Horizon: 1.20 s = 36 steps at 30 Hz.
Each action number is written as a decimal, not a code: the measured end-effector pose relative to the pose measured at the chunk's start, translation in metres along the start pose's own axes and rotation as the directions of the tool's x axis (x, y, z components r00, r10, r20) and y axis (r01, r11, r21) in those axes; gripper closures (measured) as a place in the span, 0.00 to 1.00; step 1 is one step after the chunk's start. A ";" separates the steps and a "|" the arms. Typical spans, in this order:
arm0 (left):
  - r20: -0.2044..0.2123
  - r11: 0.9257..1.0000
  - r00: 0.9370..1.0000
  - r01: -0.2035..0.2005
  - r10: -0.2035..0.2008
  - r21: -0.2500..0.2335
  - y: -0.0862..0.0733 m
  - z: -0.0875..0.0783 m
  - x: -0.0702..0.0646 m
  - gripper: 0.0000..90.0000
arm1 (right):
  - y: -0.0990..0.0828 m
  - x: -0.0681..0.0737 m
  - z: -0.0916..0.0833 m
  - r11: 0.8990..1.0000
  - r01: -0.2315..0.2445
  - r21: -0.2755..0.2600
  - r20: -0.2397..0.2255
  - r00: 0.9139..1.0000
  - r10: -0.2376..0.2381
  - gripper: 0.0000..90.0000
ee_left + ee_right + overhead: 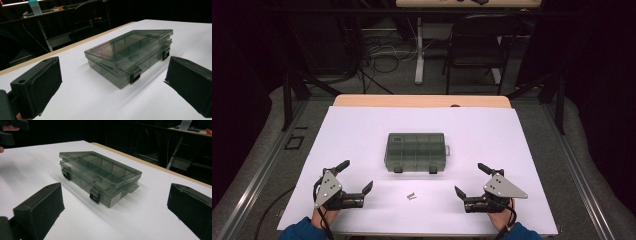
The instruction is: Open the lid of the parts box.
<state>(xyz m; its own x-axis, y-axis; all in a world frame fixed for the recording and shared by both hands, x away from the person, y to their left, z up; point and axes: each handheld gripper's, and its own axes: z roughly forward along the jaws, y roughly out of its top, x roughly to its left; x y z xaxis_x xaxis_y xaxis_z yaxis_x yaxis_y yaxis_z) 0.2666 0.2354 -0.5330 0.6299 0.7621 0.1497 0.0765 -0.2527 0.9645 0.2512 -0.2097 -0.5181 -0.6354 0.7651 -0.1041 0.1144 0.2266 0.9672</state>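
I hold my left claw (357, 175) low over the near left part of the white worktop (362, 130), its jaws spread wide with nothing between them. My right claw (472, 179) sits opposite at the near right, also spread wide and gripping nothing. Both point inward toward the middle.

Between and a little beyond them lies a smoky grey plastic box (415, 152), flat on the worktop near its centre, lid down. Two black latches (398, 170) sit on its near long side, facing me, and a small tab sticks out from its right end. Through the lid I can see dividers splitting the inside into compartments; I cannot tell whether anything lies in them.

In the left claw view the box (130, 56) lies well ahead of my pads (46, 82), apart from both. In the right claw view it (98, 173) lies likewise ahead, untouched.

A small pale bit (411, 196) lies on the worktop between the claws, nearer me than the box; too small to identify.
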 end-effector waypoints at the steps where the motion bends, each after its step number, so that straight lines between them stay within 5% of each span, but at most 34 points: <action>1: -0.001 1.000 1.000 -0.003 0.003 0.002 0.000 0.001 0.000 0.00 | 0.000 0.000 0.001 1.000 0.004 0.007 -0.003 1.000 -0.004 0.00; 14: 0.005 0.999 1.000 -0.004 0.004 0.039 0.002 0.017 0.005 0.00 | 0.008 0.003 0.023 0.997 0.063 0.055 -0.038 0.997 -0.061 0.00; 36: 0.073 0.994 0.997 -0.023 0.016 0.106 0.014 0.042 0.009 0.01 | 0.016 0.002 0.050 0.992 0.064 0.110 -0.100 0.994 -0.053 0.00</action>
<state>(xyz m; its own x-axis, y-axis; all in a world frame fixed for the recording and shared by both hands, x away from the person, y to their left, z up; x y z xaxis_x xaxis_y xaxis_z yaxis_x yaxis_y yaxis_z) 0.3055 0.2140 -0.5275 0.6859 0.7124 0.1484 0.1431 -0.3320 0.9324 0.2900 -0.1746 -0.5146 -0.7140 0.6876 -0.1319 0.1567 0.3406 0.9271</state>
